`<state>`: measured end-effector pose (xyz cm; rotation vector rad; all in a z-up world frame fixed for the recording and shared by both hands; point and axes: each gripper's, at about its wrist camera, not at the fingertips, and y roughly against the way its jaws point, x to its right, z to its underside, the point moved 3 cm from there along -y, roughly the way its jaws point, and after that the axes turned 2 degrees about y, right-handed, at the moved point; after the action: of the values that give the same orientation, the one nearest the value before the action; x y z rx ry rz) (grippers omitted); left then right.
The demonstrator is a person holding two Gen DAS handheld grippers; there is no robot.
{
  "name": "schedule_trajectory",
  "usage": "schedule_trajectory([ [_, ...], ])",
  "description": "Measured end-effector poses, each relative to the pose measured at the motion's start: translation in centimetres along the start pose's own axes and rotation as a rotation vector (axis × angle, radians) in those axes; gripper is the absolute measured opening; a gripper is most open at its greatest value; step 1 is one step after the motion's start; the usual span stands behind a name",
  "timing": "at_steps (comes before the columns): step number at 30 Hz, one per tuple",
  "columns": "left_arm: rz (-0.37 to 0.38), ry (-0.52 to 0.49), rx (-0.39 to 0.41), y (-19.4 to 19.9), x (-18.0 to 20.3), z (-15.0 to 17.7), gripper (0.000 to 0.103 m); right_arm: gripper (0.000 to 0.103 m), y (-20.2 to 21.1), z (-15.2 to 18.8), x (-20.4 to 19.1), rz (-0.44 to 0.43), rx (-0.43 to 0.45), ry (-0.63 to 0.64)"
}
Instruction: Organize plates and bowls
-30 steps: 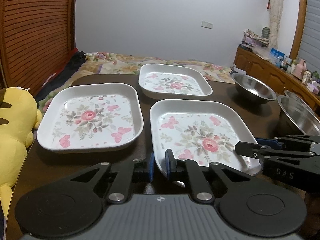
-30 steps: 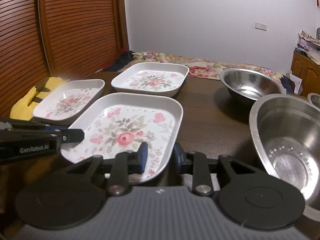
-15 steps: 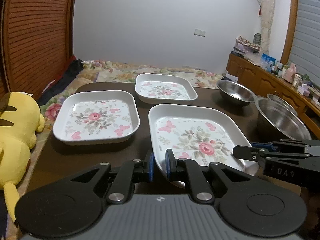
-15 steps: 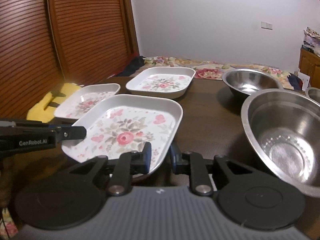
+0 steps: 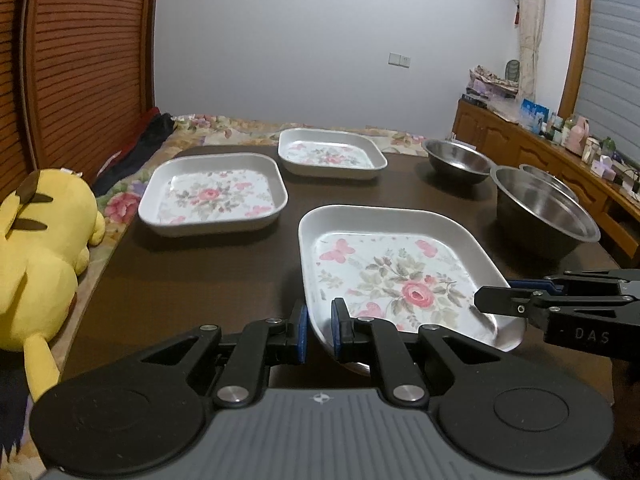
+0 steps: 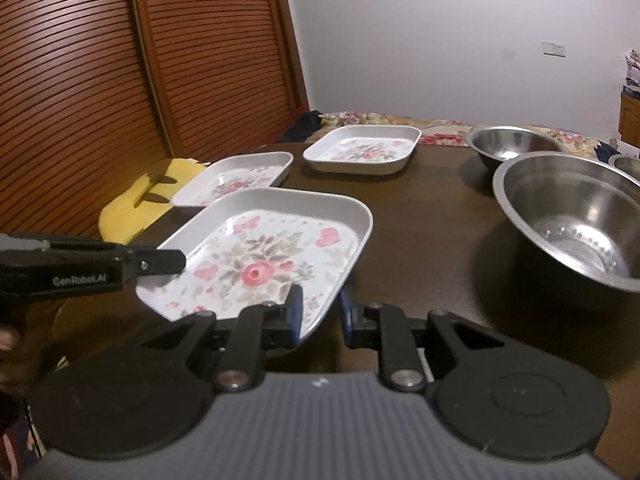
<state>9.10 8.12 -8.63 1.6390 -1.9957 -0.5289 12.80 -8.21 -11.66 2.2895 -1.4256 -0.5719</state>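
A white rectangular plate with a rose pattern (image 5: 400, 276) (image 6: 272, 256) is held at its near edge by both grippers. My left gripper (image 5: 318, 332) is shut on the near left rim, and its fingers (image 6: 160, 264) show in the right wrist view. The right gripper (image 6: 320, 312) is shut on the near right rim and appears side-on (image 5: 496, 294) in the left wrist view. Two matching plates (image 5: 214, 194) (image 5: 330, 154) lie farther back on the dark table (image 5: 200, 272). Three steel bowls (image 5: 456, 160) (image 5: 544, 208) (image 5: 548, 176) stand on the right.
A yellow plush toy (image 5: 36, 248) lies off the table's left edge. Slatted wooden doors (image 6: 80, 100) stand on the left. A cluttered wooden sideboard (image 5: 560, 152) runs along the right wall. A bed with a floral cover (image 5: 224, 128) lies beyond the table.
Both grippers have drawn back toward the table's near edge with the rose plate between them. The other plates and the bowls now sit farther away. The right jaws have narrowed on the rim.
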Motion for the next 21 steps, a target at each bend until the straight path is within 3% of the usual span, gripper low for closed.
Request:
schedule_trajectory([
  [21,-0.016,0.025,-0.036,-0.9,-0.2,1.8,0.014,0.022,-0.1,1.7,-0.5,-0.006,-0.033,-0.013],
])
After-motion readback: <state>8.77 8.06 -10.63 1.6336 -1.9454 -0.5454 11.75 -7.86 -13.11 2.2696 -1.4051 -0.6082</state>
